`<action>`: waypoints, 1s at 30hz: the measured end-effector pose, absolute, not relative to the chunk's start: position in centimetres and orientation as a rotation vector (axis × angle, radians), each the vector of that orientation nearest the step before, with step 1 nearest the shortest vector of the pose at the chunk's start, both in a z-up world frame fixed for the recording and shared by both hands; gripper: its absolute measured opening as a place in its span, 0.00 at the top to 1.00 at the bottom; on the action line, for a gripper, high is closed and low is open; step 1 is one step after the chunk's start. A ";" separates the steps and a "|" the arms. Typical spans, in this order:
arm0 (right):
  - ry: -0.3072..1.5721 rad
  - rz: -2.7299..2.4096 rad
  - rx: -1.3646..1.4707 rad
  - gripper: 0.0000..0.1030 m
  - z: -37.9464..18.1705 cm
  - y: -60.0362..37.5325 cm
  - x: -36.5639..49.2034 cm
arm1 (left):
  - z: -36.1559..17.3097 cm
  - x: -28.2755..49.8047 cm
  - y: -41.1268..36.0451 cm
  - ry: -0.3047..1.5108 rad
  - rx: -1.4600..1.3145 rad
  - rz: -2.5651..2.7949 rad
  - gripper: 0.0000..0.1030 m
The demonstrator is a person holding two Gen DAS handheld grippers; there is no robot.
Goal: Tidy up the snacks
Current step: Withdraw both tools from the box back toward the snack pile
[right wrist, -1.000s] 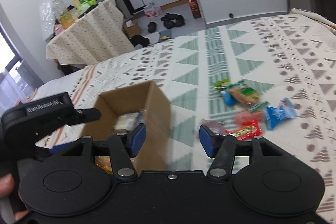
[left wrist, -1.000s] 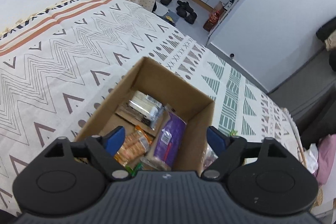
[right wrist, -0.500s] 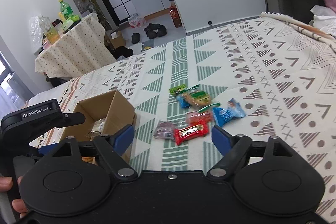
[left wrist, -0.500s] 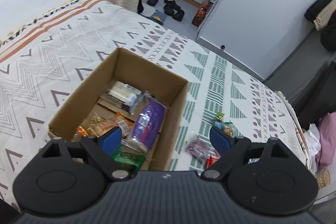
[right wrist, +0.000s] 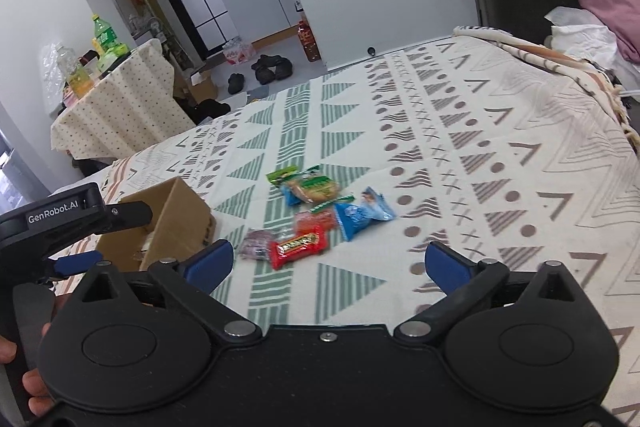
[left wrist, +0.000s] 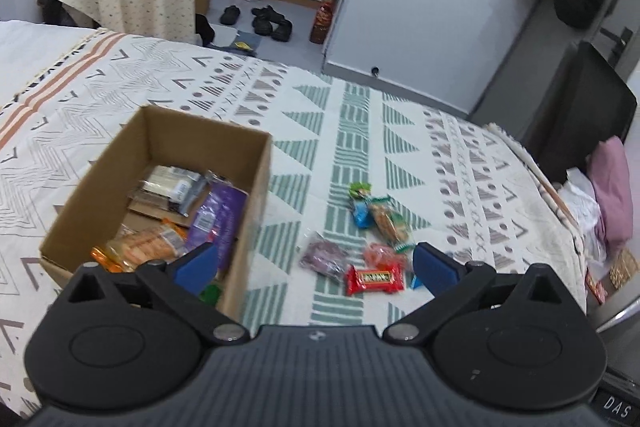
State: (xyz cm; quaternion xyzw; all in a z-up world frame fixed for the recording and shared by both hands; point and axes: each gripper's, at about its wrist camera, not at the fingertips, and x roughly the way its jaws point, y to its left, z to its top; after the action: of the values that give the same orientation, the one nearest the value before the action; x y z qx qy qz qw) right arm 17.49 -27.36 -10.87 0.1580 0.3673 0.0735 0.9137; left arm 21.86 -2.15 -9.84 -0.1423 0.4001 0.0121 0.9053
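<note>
- Snacks lay in two groups on the patterned bedspread [left wrist: 400, 131]: some inside the box [left wrist: 156, 183], the rest loose beside it.
- Box sat open at about 9 o'clock from the loose pile, holding a purple pack [left wrist: 218, 215], an orange pack [left wrist: 146, 245] and a pale pack [left wrist: 170, 183].
- Loose pile: a red bar [left wrist: 374, 279] nearest the camera, a dull purple pouch [left wrist: 324, 257] at its 10 o'clock, an orange-red pouch [left wrist: 380, 253] just behind it.
- Farther back, at 12 o'clock of the red bar, lay a green packet [left wrist: 359, 190], a small blue packet [left wrist: 361, 215] and a biscuit pack [left wrist: 390, 223], touching one another.
- From the right wrist view, a blue pouch [right wrist: 362, 215] lay at 2 o'clock from the red bar [right wrist: 298, 247].
- Left gripper [left wrist: 314, 267] hung above the bedspread with fingers wide apart, holding nothing.
- Right gripper [right wrist: 326, 263] likewise had its fingers spread wide, empty, above the bedspread near the pile.
- Left gripper's body [right wrist: 60, 223] showed at 9 o'clock in the right wrist view, over the box [right wrist: 168, 223].
</note>
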 end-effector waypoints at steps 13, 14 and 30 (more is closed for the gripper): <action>0.755 0.141 0.395 0.00 -13.3 -31.1 16.1 | -11.4 22.2 -5.9 0.872 -0.229 -0.043 0.00; 0.753 0.137 0.381 0.00 -13.4 -31.0 16.2 | -11.5 22.3 -6.2 0.872 -0.227 -0.049 0.00; 0.717 0.134 0.555 0.00 -17.1 -33.3 19.0 | -13.6 25.4 -9.7 0.936 -0.207 0.005 0.00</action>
State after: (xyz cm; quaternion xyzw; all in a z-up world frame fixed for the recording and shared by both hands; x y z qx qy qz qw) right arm 18.95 -33.29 -17.06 0.2680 0.3463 0.0645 0.8967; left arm 25.37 -9.67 -13.64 -0.0995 0.4502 0.0025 0.8874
